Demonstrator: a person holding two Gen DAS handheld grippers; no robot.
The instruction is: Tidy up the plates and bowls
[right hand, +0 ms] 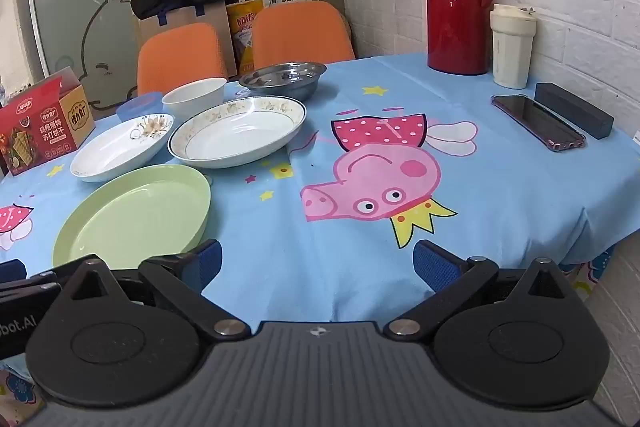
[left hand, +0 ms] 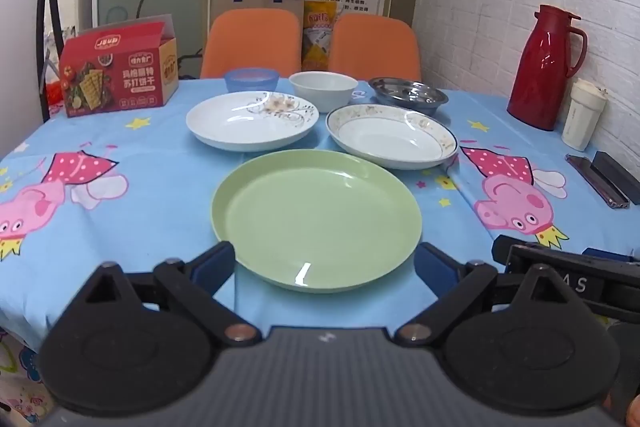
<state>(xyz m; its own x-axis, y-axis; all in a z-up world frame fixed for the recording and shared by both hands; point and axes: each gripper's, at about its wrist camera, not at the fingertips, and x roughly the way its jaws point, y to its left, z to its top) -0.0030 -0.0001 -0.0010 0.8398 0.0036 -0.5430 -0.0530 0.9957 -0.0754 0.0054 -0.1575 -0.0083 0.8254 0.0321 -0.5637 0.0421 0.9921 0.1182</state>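
A green plate (left hand: 316, 215) lies nearest on the blue tablecloth, also in the right wrist view (right hand: 136, 215). Behind it sit a white flowered plate (left hand: 252, 125) (right hand: 120, 147) and a gold-rimmed white plate (left hand: 392, 141) (right hand: 238, 133). Farther back stand a blue bowl (left hand: 251, 79), a white bowl (left hand: 323, 89) (right hand: 195, 97) and a steel bowl (left hand: 408, 95) (right hand: 284, 77). My left gripper (left hand: 324, 267) is open, its fingers either side of the green plate's near edge, holding nothing. My right gripper (right hand: 318, 267) is open and empty over bare cloth, right of the green plate.
A red cracker box (left hand: 118, 71) stands at the back left. A red thermos (right hand: 458, 3), a cream cup (right hand: 512, 47), a phone (right hand: 538, 123) and a dark box (right hand: 574, 115) line the right wall side. Two orange chairs (left hand: 252, 43) stand behind the table.
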